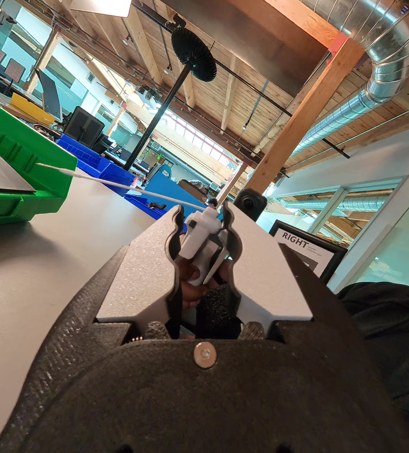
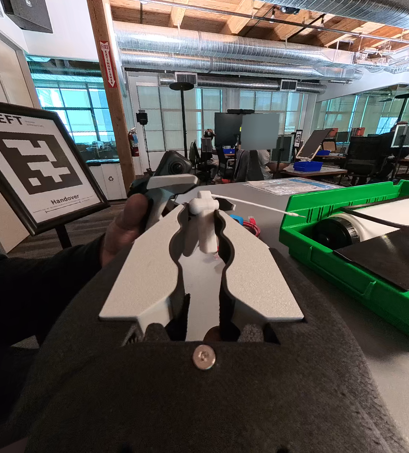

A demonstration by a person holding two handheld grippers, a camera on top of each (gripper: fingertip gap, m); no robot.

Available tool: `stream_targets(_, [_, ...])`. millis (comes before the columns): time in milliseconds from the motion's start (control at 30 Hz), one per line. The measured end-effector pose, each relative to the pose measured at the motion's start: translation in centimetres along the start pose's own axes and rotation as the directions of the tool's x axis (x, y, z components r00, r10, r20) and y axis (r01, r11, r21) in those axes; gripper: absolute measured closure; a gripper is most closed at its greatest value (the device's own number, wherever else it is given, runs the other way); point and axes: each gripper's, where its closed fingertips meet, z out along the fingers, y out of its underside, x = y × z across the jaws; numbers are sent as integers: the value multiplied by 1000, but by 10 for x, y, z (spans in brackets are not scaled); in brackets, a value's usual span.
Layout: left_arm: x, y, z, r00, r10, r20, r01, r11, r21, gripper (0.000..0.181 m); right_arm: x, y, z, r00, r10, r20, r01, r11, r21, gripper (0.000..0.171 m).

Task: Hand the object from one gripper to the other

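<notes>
The object is a white plastic tag (image 1: pixel 209 219) with a long thin white cord (image 1: pixel 115 182) that sticks out toward the green bin. My left gripper (image 1: pixel 202 210) has its jaws nearly closed around the tag, pressing on both sides. The right gripper's pale fingers (image 1: pixel 193 242) show behind it, turned crosswise. In the right wrist view the tag (image 2: pixel 204 235) stands upright between the tips of my right gripper (image 2: pixel 201 213), which is shut on it. The cord (image 2: pixel 260 206) points right. A finger (image 2: pixel 171 181) of the left gripper reaches in from the upper left, held by a hand.
A green bin (image 2: pixel 345 269) on the grey table (image 2: pixel 382 367) holds a white roll (image 2: pixel 382 215) and a black sheet. Blue bins (image 1: pixel 105 166) stand farther back. A framed marker sign (image 2: pixel 34 159) stands at the left, another (image 1: pixel 304 247) by the right gripper. A red cable (image 2: pixel 252 228) lies on the table. My two grippers' fingertips are within a few centimetres of each other.
</notes>
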Motion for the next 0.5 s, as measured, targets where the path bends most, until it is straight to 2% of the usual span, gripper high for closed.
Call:
stream_targets(267, [3,2,-1,999,-24,-34,23,1000,-14,143,2,-4,-3,1000,-1,-6,1,1000,22,150])
stream_targets(500, [-2,10,2,1000,6,18,-5,998,-65,151,0,1,-1,995,-92,-27,92,996,-5,150])
